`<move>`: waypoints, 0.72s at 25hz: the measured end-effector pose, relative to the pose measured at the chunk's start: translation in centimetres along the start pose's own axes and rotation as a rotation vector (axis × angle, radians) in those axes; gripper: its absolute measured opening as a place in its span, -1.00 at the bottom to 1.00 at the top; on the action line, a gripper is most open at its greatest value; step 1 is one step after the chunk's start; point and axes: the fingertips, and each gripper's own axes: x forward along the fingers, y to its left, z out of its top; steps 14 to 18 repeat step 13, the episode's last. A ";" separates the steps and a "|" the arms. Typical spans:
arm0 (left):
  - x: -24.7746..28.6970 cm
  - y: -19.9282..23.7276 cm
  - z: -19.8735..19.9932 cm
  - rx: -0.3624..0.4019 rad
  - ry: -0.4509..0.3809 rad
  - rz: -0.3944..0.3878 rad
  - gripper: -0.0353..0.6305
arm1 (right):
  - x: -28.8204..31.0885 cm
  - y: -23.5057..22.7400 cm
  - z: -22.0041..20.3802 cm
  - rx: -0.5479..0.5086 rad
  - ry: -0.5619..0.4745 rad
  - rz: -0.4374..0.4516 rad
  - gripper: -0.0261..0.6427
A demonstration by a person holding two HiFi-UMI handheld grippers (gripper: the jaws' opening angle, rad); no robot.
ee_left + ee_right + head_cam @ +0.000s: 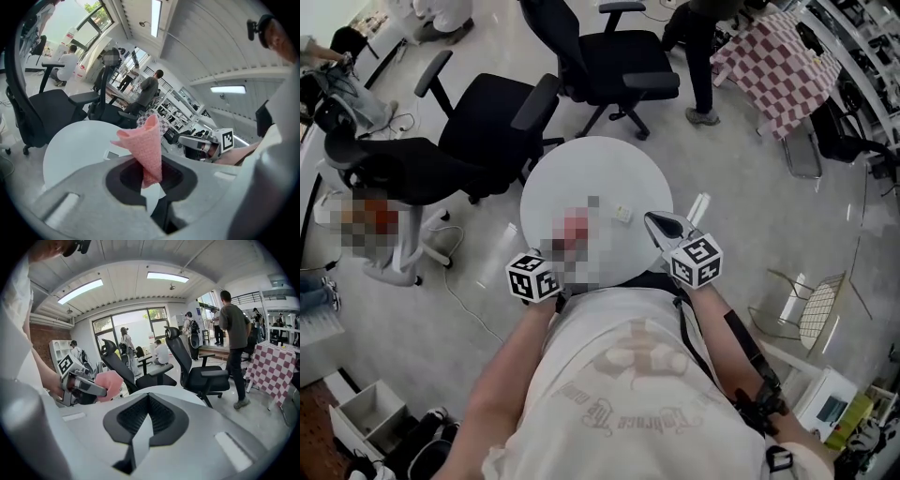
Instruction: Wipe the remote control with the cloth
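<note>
A pink cloth [146,145] stands up from my left gripper [149,182], which is shut on its lower end. From the right gripper view the same cloth [110,382] bulges out of the left gripper's [99,391] jaws. Both grippers are held above the near side of the round white table [591,173]. My right gripper [149,405] is shut with nothing between its jaws; in the head view it [654,222] points over the table's right edge. A small white flat object [622,214], possibly the remote, lies on the table just left of the right gripper's tip.
Black office chairs [487,117] [614,61] crowd the far side of the table. A checked tablecloth [778,66] and a standing person [698,56] are at the back right. A wire chair [816,309] stands at right. Cables trail on the floor at left.
</note>
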 end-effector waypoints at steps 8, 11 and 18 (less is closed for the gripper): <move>0.5 -1.3 0.4 0.044 0.009 -0.034 -0.76 | -1.3 0.3 -0.3 0.007 -0.019 -0.021 -0.90; 0.6 -1.6 1.0 0.057 0.005 -0.038 -0.76 | -1.7 0.2 -0.3 0.009 -0.022 -0.027 -0.90; 0.6 -1.8 1.2 0.065 0.004 -0.038 -0.76 | -1.9 0.2 -0.2 0.013 -0.024 -0.030 -0.90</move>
